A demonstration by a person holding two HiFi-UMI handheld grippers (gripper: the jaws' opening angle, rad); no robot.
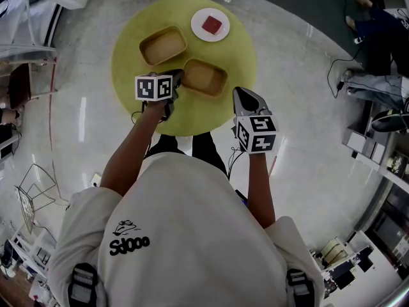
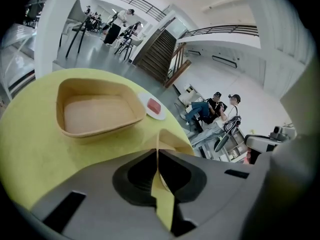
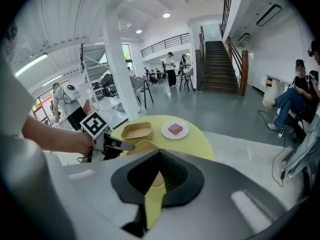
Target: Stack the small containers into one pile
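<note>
Head view alone: the whole round yellow table from above, with both forearms and the person's white shirt.
Left gripper view alone: the thin wall of the near container running straight up into the jaw line. The far container stands apart behind it, side on.
Right gripper view alone: the left gripper from the side, its tip at the near container. There is also a staircase and seated people off to the right.
Left gripper: jaws pressed together on the rim of the near container, at its left end; only a slit shows between them.
Right gripper: jaws brought together at the tips with nothing between them. It is held over the table's near right edge, clear of the near container.
Near container: tan, open-topped, resting on the table right of its middle, toward the near edge.
Far container: same kind, empty, left of the middle and nearer the far edge, separate from the other.
Plate: white, at the table's far edge, carrying a red piece.
Writing: dark lettering and a small logo on the shirt's back, starting with "S", the rest uncertain. The marker cubes show only black-and-white squares.
</note>
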